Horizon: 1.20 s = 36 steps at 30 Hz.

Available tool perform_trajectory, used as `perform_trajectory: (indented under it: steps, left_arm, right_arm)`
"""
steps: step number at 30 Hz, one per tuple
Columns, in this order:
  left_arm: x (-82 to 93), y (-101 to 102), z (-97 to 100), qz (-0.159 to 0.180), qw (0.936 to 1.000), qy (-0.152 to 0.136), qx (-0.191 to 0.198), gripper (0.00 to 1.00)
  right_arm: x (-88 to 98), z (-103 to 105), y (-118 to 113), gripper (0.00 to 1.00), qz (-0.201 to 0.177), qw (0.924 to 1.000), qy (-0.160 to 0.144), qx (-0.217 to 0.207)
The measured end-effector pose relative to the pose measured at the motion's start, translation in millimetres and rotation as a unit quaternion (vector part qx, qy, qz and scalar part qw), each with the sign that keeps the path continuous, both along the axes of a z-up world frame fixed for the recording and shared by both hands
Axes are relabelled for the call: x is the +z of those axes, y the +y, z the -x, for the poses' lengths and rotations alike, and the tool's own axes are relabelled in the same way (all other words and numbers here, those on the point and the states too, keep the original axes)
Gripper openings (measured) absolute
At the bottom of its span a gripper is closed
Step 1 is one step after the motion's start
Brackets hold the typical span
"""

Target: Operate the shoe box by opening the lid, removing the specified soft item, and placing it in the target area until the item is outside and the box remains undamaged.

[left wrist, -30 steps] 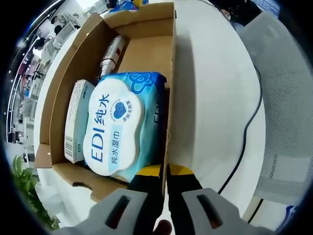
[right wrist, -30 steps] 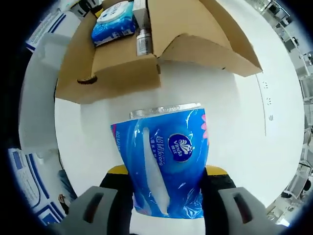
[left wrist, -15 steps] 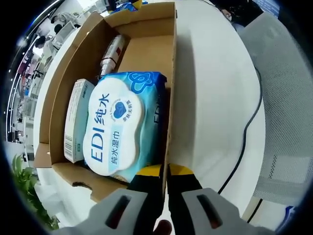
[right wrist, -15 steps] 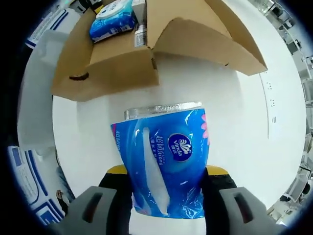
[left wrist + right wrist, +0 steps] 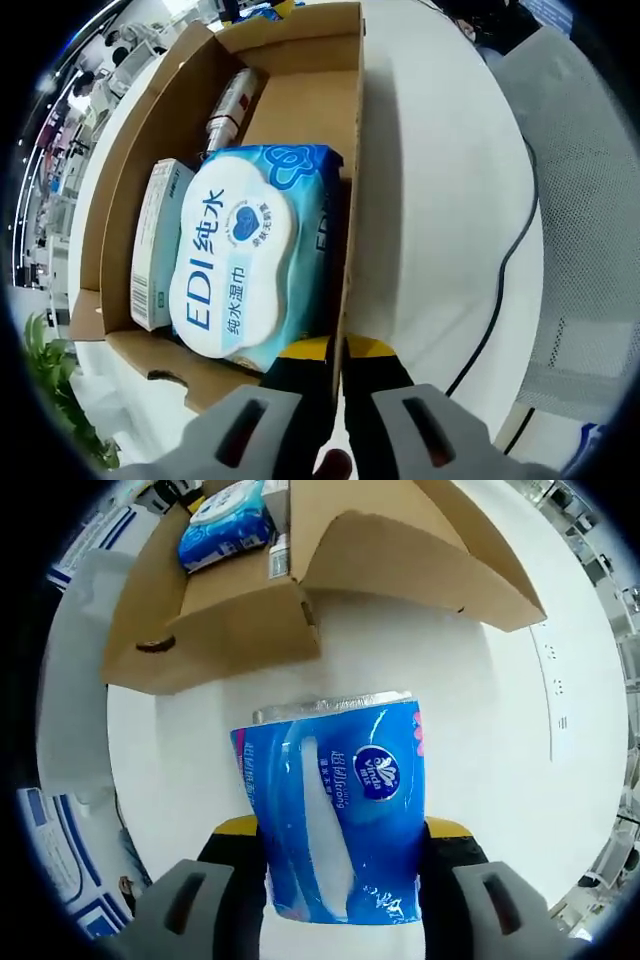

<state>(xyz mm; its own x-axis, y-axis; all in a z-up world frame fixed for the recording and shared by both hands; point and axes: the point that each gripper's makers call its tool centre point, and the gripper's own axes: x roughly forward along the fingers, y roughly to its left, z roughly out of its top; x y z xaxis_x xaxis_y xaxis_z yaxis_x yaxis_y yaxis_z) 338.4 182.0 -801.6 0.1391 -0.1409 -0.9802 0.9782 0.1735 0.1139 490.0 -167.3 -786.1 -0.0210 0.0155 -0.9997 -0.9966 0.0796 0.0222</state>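
Observation:
The open cardboard shoe box [image 5: 352,150] holds a blue-and-white wet wipes pack [image 5: 240,260], a slim white carton [image 5: 155,245] and a small bottle [image 5: 230,110]. My left gripper [image 5: 338,370] is shut on the top edge of the box's near side wall, beside the wipes. In the right gripper view a blue soft tissue pack [image 5: 340,810] stands between the jaws of my right gripper [image 5: 345,880], which is shut on it over the white table [image 5: 500,730]. It is outside the box [image 5: 230,620]. The lid flap [image 5: 420,550] hangs open, and the wet wipes [image 5: 225,525] show inside.
A black cable [image 5: 505,270] runs across the white table to the right of the box. A white mesh surface [image 5: 590,200] lies beyond it. Green leaves [image 5: 50,380] show at the lower left. Blue-printed cartons [image 5: 60,850] sit past the table's edge.
The right gripper's view has drifted slightly and the tissue pack has tilted a little between the jaws, which look a touch wider. The left gripper and box have not moved.

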Motion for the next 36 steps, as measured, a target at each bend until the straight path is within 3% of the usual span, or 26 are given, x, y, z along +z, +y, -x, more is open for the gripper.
perform_trajectory:
  steps: [10, 17, 24, 30, 36]
  left_arm:
    - [0.3, 1, 2.2, -0.011, 0.9999, 0.005, 0.001, 0.01]
    - [1.1, 2, 2.3, -0.018, 0.9998, 0.006, 0.003, 0.01]
    - [2.2, 3, 2.6, -0.019, 0.9998, 0.005, 0.003, 0.01]
    - [2.3, 5, 2.0, -0.018, 0.9998, 0.004, 0.0, 0.01]
    - [3.1, 5, 2.2, -0.016, 0.9999, -0.001, -0.002, 0.01]
  right_arm:
    - [22.1, 4, -2, 0.59, -0.02, 0.9986, -0.049, -0.004]
    - [43.8, 15, -5, 0.58, -0.04, 0.9959, -0.068, -0.045]
    - [65.7, 36, 6, 0.57, -0.089, 0.9855, -0.088, -0.114]
    - [84.2, 55, 13, 0.56, -0.098, 0.9811, -0.107, -0.127]
    - [104.1, 69, 20, 0.53, -0.103, 0.9784, -0.141, -0.11]
